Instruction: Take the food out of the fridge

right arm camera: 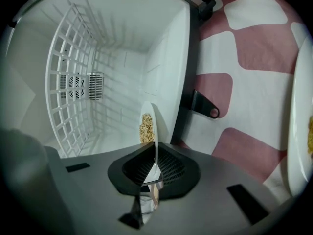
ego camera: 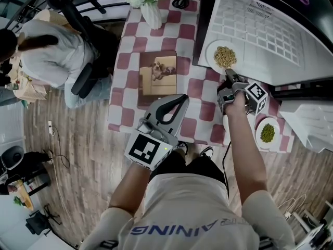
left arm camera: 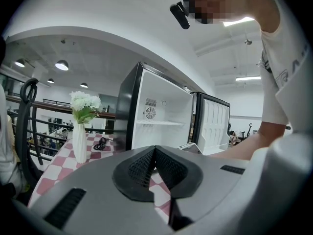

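Clamping the near rim of the grain plate (right arm camera: 146, 124), the right gripper (right arm camera: 154, 155) has its fingers nearly together on it; the plate runs straight ahead into the open fridge (right arm camera: 117, 48) mouth. The left gripper (left arm camera: 155, 155), fingers together and empty, hangs farther off over the table (left arm camera: 49, 173).

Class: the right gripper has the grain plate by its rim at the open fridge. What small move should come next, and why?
Probably pull the grain plate back out of the fridge, kept level. The right gripper is shut on its rim, yet the plate sits inside the compartment; the green-food plate already lies on the table.
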The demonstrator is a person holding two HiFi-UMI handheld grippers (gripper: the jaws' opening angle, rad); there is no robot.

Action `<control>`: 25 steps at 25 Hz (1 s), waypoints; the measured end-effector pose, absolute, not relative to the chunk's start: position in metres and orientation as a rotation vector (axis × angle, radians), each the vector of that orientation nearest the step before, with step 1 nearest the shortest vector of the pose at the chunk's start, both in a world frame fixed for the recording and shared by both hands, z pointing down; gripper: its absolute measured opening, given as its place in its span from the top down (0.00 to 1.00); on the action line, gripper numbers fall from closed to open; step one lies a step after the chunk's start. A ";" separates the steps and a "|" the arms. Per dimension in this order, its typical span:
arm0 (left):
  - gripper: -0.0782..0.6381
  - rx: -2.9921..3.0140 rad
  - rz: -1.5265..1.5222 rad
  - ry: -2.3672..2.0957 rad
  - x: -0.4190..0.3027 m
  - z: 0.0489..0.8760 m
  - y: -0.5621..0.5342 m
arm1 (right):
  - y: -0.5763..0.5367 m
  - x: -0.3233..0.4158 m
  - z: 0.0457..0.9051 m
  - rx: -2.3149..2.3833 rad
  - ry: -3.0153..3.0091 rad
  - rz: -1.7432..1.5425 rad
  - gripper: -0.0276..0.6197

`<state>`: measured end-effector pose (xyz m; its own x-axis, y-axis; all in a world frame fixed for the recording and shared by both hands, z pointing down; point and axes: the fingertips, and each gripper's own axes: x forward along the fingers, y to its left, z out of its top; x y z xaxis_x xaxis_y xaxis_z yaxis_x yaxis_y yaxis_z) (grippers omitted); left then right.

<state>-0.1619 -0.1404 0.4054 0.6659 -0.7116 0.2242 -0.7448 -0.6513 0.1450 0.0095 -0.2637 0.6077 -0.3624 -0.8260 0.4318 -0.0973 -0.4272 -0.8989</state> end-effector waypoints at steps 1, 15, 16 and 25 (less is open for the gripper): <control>0.88 2.660 0.220 -1.180 -0.162 0.405 -0.139 | -0.263 0.011 0.604 -1.337 1.261 -1.827 0.91; 0.88 2.681 0.192 -1.204 -0.155 0.393 -0.124 | -0.234 0.034 0.569 -1.285 1.328 -1.762 0.91; 0.88 2.681 0.192 -1.208 -0.155 0.393 -0.123 | -0.229 0.036 0.565 -1.281 1.337 -1.761 0.91; 0.88 2.675 0.201 -1.253 -0.156 0.393 -0.103 | -0.176 0.034 0.547 -1.217 1.451 -1.799 0.91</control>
<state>-0.1560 -0.1029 0.3929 0.6353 -0.7465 0.1978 -0.7709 -0.6281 0.1055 0.0336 -0.1761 0.5466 -0.4588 -0.8298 0.3177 -0.1346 -0.2885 -0.9480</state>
